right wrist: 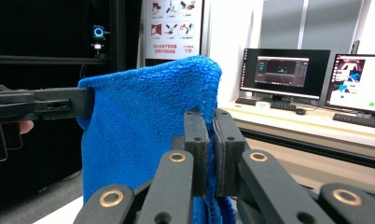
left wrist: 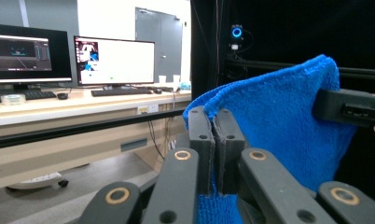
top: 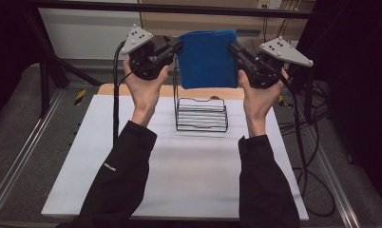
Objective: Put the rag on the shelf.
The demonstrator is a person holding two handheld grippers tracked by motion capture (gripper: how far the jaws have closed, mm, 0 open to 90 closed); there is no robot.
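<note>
A blue towel [top: 207,59] hangs spread in the air above the far end of the white table [top: 179,171], held at its two upper corners and clear of the table surface. The left gripper [top: 176,45], carried in the person's left hand [top: 144,88], has its fingers [left wrist: 202,140] pressed fully together on the towel's upper left corner; in the left gripper view the blue pile shows pinched in the narrow seam between them and spills out below. The right gripper [top: 234,47], carried in the right hand [top: 258,97], is likewise closed tight on the upper right corner, with the towel's edge caught between its fingers [right wrist: 197,140] in the right gripper view. Each gripper view also shows the other gripper's black jaw clamped on the far corner of the cloth. The towel hangs flat and roughly square between the two grippers, its top edge near level and its lower edge loose. Directly beneath and slightly behind it stands a black wire rack [top: 201,114] on the table, upright, its lower tiers visible below the towel's hem; towel and rack appear apart, though the rack's upper part is hidden behind the cloth. Both forearms are in dark sleeves [top: 120,175]. A desk with monitors [left wrist: 113,60] stands in the background.
</note>
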